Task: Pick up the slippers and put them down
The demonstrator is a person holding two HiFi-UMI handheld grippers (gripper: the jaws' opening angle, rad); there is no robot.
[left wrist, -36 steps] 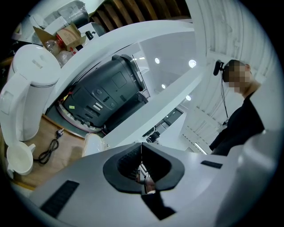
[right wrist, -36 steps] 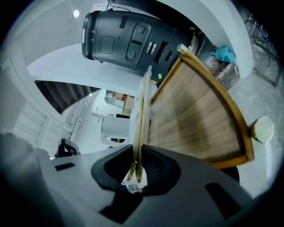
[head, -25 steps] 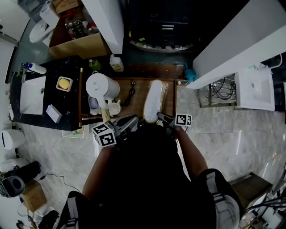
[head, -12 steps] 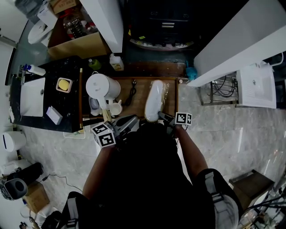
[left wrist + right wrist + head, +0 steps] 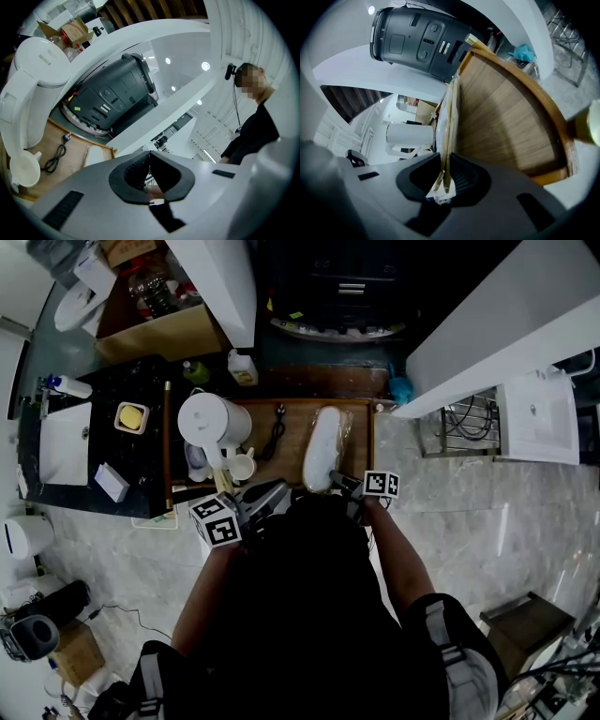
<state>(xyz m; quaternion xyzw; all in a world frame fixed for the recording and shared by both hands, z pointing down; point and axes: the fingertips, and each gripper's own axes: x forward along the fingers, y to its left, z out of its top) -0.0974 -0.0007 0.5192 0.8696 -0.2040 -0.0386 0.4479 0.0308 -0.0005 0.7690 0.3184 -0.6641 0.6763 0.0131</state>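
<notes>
A pair of white slippers [image 5: 323, 448] in clear plastic wrap lies lengthwise over the wooden tray [image 5: 292, 454]. My right gripper [image 5: 339, 482] is shut on the near end of the wrapped slippers. In the right gripper view the slippers [image 5: 450, 117] run edge-on away from the right gripper [image 5: 444, 180], and the pads pinch the wrap. My left gripper [image 5: 272, 495] hovers at the tray's near left edge, shut with nothing in it. In the left gripper view the left gripper [image 5: 150, 180] has its tips together, and the slippers [image 5: 95, 155] show beyond it.
A white kettle [image 5: 211, 420] and a small white cup [image 5: 242, 467] stand on the tray's left side, with a black cable [image 5: 275, 432] beside them. A black counter with a sink [image 5: 66, 442] lies further left. White worktops flank the tray at the back.
My right gripper has sunk slightly toward the tray with the slippers still in it. The left gripper has stayed where it was.
</notes>
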